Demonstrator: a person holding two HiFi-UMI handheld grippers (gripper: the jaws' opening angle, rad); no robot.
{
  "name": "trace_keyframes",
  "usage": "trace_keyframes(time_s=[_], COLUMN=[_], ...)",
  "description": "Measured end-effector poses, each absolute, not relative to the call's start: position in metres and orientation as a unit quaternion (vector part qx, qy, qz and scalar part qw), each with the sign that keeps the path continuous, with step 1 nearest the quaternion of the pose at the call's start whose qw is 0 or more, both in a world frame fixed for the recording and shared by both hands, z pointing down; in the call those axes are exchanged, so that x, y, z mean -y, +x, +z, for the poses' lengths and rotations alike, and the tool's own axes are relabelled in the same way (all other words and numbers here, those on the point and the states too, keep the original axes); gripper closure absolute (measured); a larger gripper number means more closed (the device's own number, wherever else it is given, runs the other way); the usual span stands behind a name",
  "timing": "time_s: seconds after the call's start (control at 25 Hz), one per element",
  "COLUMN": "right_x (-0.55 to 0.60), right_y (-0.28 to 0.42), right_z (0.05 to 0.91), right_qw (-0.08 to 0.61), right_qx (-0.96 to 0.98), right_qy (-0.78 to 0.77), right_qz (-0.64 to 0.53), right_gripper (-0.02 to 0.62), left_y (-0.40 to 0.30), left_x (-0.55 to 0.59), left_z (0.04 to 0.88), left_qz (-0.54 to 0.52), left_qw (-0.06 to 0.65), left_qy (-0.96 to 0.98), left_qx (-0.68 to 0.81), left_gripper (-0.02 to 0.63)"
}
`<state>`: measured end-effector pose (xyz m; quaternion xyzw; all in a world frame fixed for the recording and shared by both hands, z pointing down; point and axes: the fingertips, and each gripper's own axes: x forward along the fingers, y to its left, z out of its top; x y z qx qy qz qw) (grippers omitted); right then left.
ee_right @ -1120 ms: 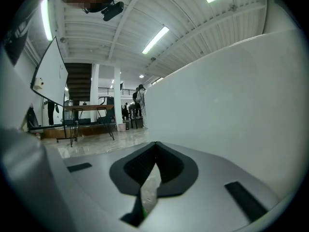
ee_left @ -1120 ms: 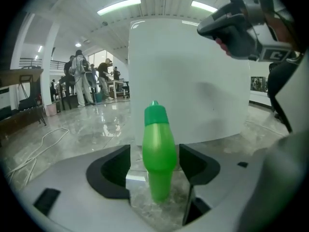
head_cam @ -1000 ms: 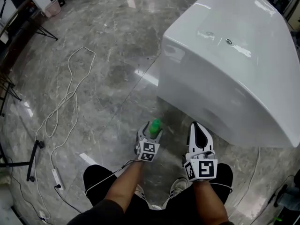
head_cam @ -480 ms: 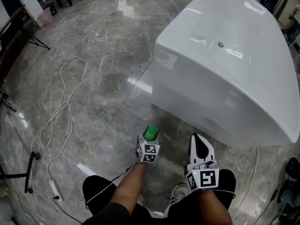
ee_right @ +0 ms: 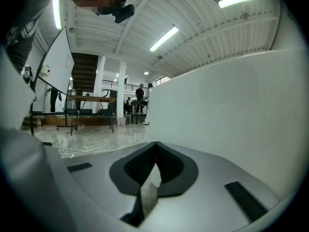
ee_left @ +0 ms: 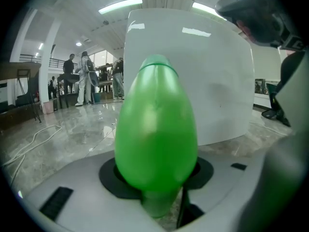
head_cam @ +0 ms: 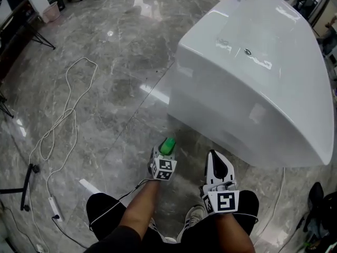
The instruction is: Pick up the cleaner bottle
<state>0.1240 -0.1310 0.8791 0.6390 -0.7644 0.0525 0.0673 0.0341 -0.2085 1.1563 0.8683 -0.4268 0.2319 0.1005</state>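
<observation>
The cleaner bottle [head_cam: 168, 145] is bright green and stands on the marble floor just in front of the white bathtub [head_cam: 253, 73]. My left gripper [head_cam: 165, 153] reaches around it, and its jaws are closing with the bottle between them. In the left gripper view the green bottle [ee_left: 155, 129] fills the middle, sitting between the black pads [ee_left: 111, 175], with a thin slit of floor showing beside its lower right. My right gripper [head_cam: 218, 161] hangs to the right of the bottle, close to the tub wall, shut and holding nothing [ee_right: 153, 154].
The tub wall [ee_right: 231, 120] rises right ahead and to the right. A white cable [head_cam: 63, 115] loops over the floor at the left, ending in a power strip [head_cam: 52, 208]. A black stand leg [head_cam: 26, 186] lies at the far left. People stand far off [ee_left: 84, 79].
The left gripper has slid forward so the green bottle now sits between its jaws, which have narrowed. The right gripper has stayed about where it was.
</observation>
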Motion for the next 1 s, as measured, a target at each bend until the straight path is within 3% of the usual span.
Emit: trace_keyframes(time_s=[0.36, 0.52, 1.0], right_x=[0.142, 0.144, 0.132], right_y=[0.117, 0.104, 0.120], right_z=[0.866, 0.829, 0.553], right_qw=[0.042, 0.076, 0.094], right_qx=[0.760, 0.769, 0.765], right_qy=[0.644, 0.634, 0.637], right_qz=[0.077, 0.032, -0.017], right_gripper=[0.579, 0.578, 0.580], left_y=[0.034, 0.036, 0.048], left_x=[0.214, 0.204, 0.178], left_z=[1.076, 1.016, 0.721], left_qz=[0.185, 0.179, 0.146], left_qw=[0.097, 0.093, 0.101], left_qy=[0.873, 0.880, 0.887], left_qx=[0.440, 0.430, 0.427], left_gripper=[0.422, 0.422, 0.422])
